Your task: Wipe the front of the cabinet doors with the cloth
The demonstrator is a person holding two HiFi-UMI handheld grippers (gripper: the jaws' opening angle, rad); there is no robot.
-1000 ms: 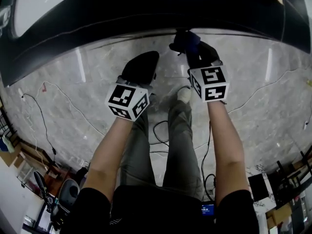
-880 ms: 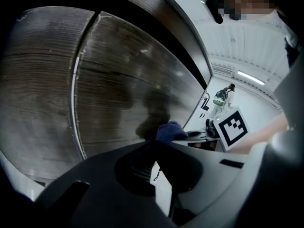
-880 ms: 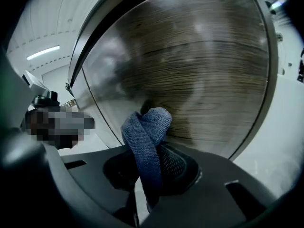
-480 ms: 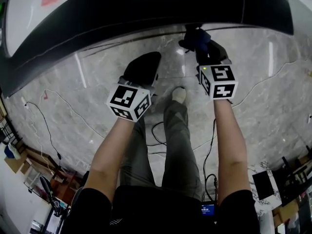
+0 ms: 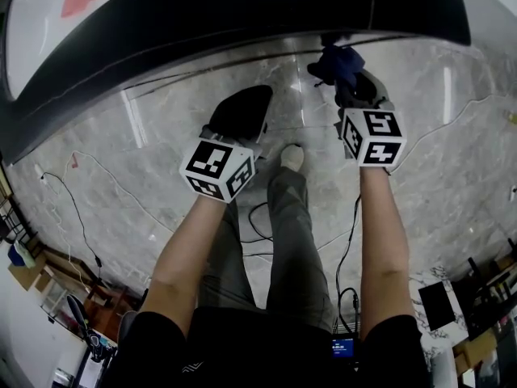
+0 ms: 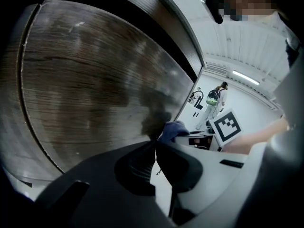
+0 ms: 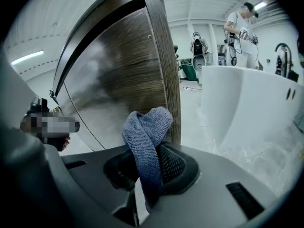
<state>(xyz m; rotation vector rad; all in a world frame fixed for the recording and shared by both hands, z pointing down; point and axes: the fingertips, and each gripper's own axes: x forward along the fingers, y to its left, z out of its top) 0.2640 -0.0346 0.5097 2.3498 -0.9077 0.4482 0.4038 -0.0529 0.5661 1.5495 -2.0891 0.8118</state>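
Both forearms reach forward and down. The right gripper (image 5: 354, 87) is further out, clenched on a bunched blue-grey knitted cloth (image 5: 338, 61) near the dark wood-grain cabinet door (image 5: 242, 14). The left gripper (image 5: 238, 115) hangs back — jaws pressed together, empty. Only the right gripper view shows the cloth's looped fold by the door's edge.

- No words, brands or numbers can be read in any view.
- The only signs are black-and-white square markers. They stand on the marker cube (image 5: 216, 168) of the left gripper (image 5: 252, 97) and on the cube (image 5: 371, 136) of the right gripper (image 5: 346, 73).
- The small lit screen (image 5: 344, 347) at the person's waist is too small to read.
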